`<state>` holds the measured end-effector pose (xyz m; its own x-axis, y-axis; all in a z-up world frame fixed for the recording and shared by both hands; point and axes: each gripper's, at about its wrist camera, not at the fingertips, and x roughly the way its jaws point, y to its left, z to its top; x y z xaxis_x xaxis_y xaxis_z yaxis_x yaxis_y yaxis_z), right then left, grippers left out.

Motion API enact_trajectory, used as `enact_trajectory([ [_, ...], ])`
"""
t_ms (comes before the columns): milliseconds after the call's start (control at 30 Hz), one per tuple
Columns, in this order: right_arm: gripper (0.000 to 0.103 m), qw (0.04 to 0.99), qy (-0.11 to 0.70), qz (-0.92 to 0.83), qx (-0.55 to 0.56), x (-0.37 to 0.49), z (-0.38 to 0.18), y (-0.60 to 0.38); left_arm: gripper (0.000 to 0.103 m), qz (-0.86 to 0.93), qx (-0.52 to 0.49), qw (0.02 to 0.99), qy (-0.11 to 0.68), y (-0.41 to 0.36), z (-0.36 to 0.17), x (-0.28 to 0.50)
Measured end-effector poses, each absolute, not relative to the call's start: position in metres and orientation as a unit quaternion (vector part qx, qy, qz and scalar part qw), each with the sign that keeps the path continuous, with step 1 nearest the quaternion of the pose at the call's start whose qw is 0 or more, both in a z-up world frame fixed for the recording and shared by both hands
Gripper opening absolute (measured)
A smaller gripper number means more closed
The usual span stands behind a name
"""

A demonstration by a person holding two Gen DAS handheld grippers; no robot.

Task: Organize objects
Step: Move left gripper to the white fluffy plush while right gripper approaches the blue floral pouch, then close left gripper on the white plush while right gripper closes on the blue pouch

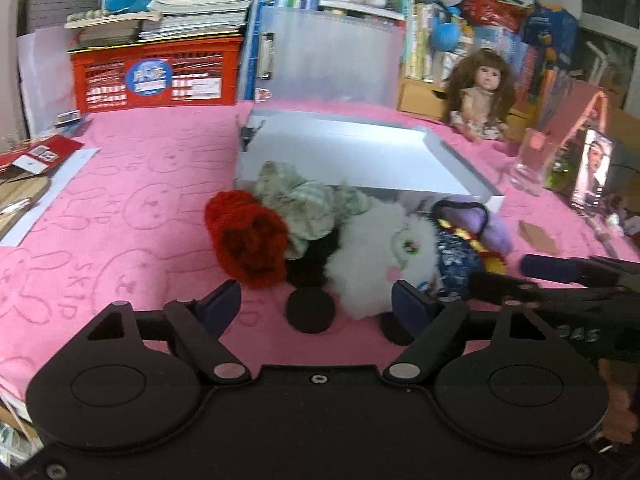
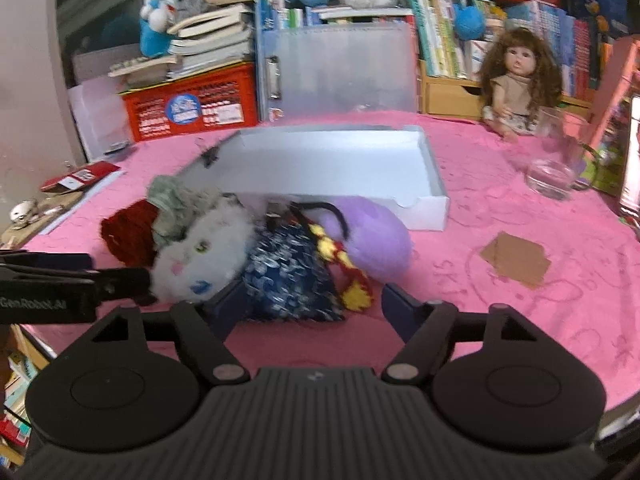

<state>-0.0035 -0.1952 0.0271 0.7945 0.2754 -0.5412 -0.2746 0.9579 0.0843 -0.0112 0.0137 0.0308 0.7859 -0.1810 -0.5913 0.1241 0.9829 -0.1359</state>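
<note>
Two grippers wide open over a heap of soft toys on pink cloth [image 1: 120, 208], nothing held.

Largest first: white box [image 2: 340, 160] sits open behind the heap w/ its near edge tipped up on the pile. White fluffy cat [image 2: 200, 256] in the middle, purple plush [image 2: 372, 240] to its right, red knit item [image 1: 248, 240] on its left, blue print pouch [image 2: 288, 276] in front. Left gripper [image 1: 316, 304] hovers near the cat; right gripper [image 2: 308, 312] by the pouch, its left finger touching it. Cardboard scrap [image 2: 516, 260] lies apart, right.
</note>
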Motion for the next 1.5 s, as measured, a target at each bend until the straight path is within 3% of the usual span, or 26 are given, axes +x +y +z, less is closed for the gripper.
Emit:
enact_trajectory([
  [333, 0.074, 0.942, 0.293, 0.163, -0.012, 0.018, 0.023, -0.181, 0.07, -0.104, -0.048, 0.941, 0.318, 0.009, 0.034, -0.008],
  [500, 0.058, 0.937, 0.302, 0.173, -0.007, 0.029, 0.018, -0.178, 0.067, -0.112, -0.055, 0.94, 0.318, 0.009, 0.036, -0.003],
  [767, 0.043, 0.938, 0.299, 0.174, 0.001, 0.024, 0.023, -0.181, 0.066, -0.126, -0.054, 0.938, 0.32, 0.003, 0.035, 0.002],
  [1000, 0.04, 0.946, 0.279, 0.165, 0.015, 0.013, 0.037, -0.193, 0.058, -0.143, -0.055, 0.935, 0.32, -0.003, 0.034, 0.007],
  [1333, 0.04, 0.956, 0.26, 0.135, 0.025, 0.004, 0.045, -0.208, 0.058, -0.153, -0.039, 0.934, 0.321, -0.02, 0.027, 0.02],
  [1500, 0.04, 0.956, 0.264, 0.127, 0.025, 0.003, 0.041, -0.212, 0.064, -0.146, -0.026, 0.936, 0.32, -0.025, 0.024, 0.026],
])
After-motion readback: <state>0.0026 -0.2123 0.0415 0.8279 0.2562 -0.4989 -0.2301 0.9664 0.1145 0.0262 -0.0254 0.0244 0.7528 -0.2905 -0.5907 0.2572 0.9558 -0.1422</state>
